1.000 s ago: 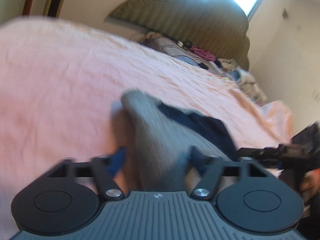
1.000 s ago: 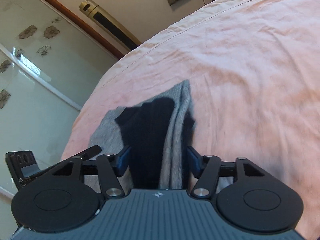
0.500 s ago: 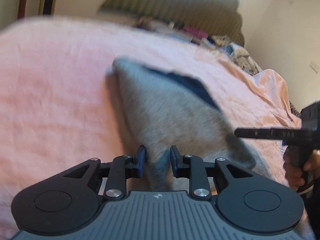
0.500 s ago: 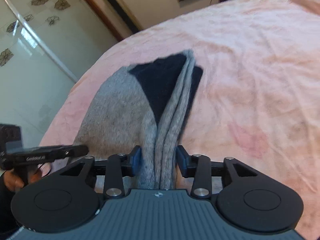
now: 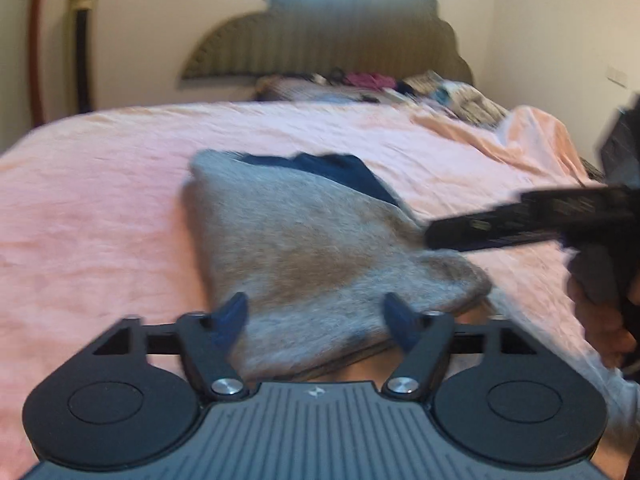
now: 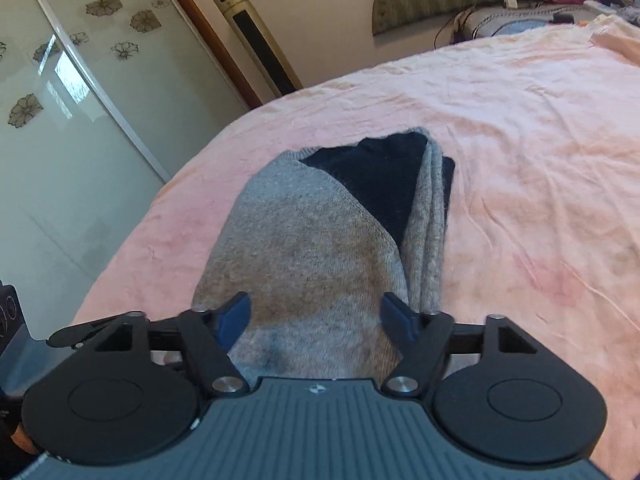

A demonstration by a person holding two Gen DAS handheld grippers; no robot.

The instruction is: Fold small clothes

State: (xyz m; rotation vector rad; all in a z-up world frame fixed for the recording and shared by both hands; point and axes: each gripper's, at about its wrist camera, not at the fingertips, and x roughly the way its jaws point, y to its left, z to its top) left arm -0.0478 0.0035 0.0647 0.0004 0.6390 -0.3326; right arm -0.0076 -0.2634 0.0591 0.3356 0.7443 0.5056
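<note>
Pink, rumpled bedsheet (image 6: 520, 128) covered pretty much the whole bed, with a padded headboard (image 5: 328, 40) at the far end and a jumble of clothes and pillows (image 5: 368, 82) piled under it. Off to the side stood a frosted sliding door with flower decals (image 6: 60, 92) and a tall tower fan (image 6: 256, 36) against the wall. The grey knit garment (image 6: 312, 248) lay folded on the sheet, tapering toward the far end, with a navy layer (image 6: 392, 176) peeking out at the top. The left gripper (image 5: 316, 316) had its jaws opening, wide apart either side of the near edge of the knit, pads not pressing it. Same deal with the right gripper (image 6: 316, 316): jaws opening, spread over the near end of the fabric, nothing pinched.
</note>
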